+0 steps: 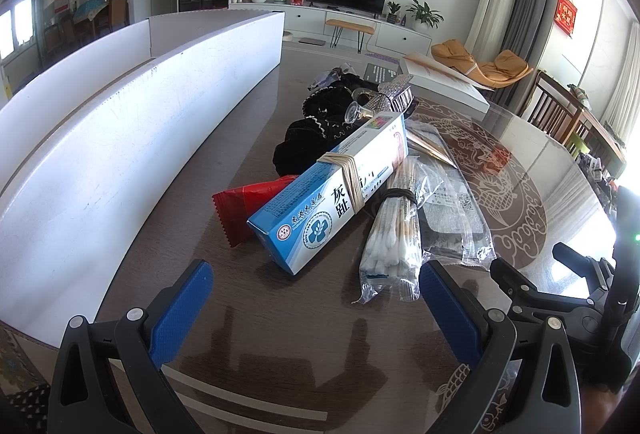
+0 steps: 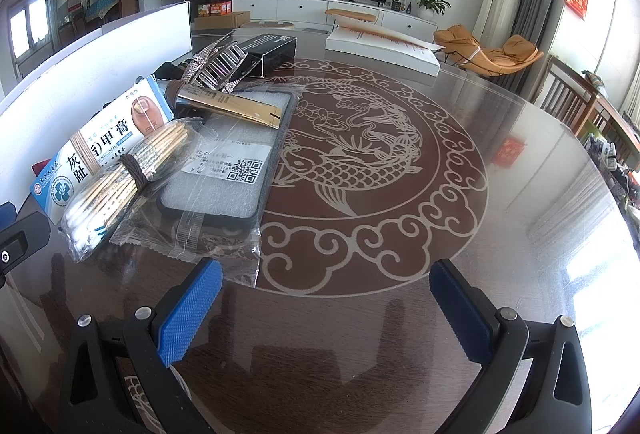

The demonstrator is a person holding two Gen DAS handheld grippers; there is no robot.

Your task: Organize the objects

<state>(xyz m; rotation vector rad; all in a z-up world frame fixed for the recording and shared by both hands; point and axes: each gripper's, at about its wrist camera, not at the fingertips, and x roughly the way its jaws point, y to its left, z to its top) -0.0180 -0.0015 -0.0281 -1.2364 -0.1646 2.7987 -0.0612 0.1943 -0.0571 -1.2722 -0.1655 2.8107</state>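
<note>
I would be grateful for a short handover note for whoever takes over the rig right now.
Left tool: open, empty, low over the table, facing the pile.
Right tool: open, empty, over bare tabletop to the right of the pile.
Things: blue-and-white cream box with a rubber band lies on the red packet and black fabric; cotton swab bundle beside it; bagged phone case, gold sachet and rhinestone clip behind.
White box stands left of the pile.
Done: nothing visibly sorted.
Left: everything.
</note>
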